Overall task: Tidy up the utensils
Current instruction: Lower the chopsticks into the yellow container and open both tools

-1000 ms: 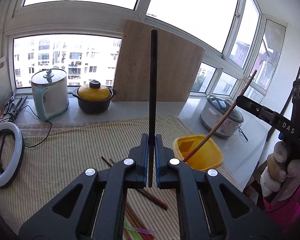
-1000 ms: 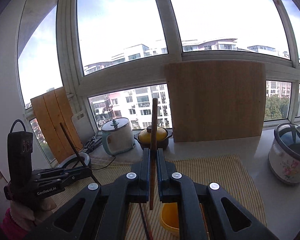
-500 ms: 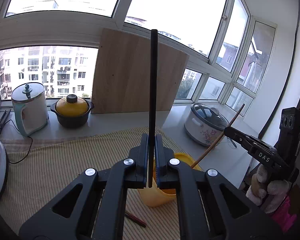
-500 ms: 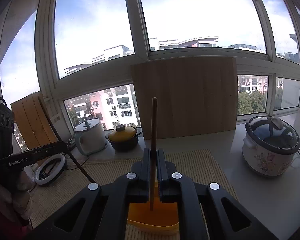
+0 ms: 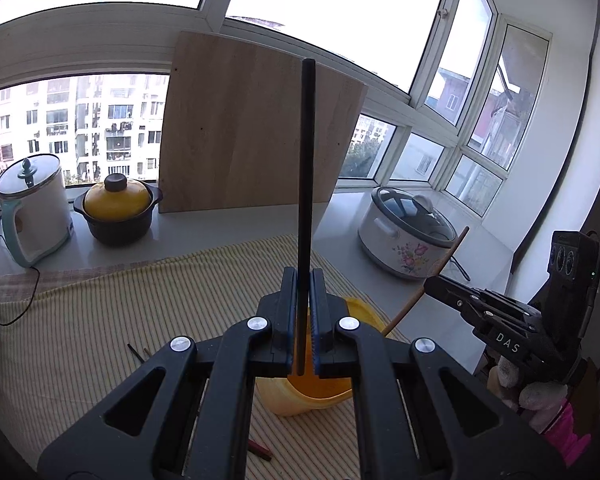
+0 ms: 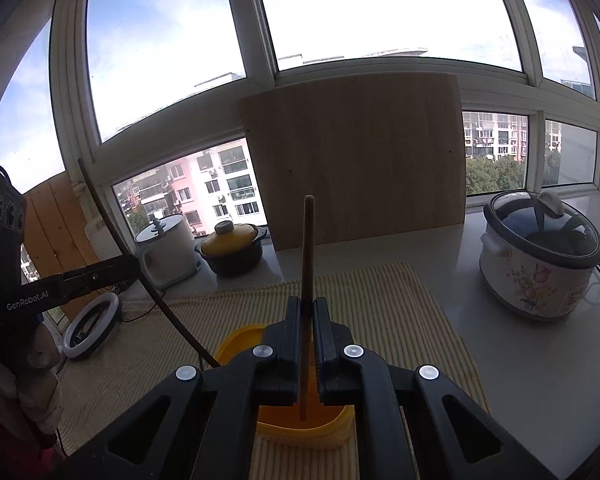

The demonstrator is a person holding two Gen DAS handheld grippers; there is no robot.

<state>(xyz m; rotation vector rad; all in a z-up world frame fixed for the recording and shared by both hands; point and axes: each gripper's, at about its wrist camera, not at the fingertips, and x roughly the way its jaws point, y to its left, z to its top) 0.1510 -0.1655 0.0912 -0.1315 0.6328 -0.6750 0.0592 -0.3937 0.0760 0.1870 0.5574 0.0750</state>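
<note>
Ahead I see open striped mat [image 5: 100, 320]; yellow container [image 6: 236, 344] below; cooker [image 6: 540, 264] right; board [image 6: 360, 160] behind.

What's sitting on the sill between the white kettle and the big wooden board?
A black pot with a yellow lid stands between the kettle and the board, clearest in the left wrist view.

Right gripper [image 6: 308, 344] clamping upright brown chopstick [image 6: 308, 256], yellow container [image 6: 236, 344] beneath, striped mat [image 6: 380, 304]
</note>
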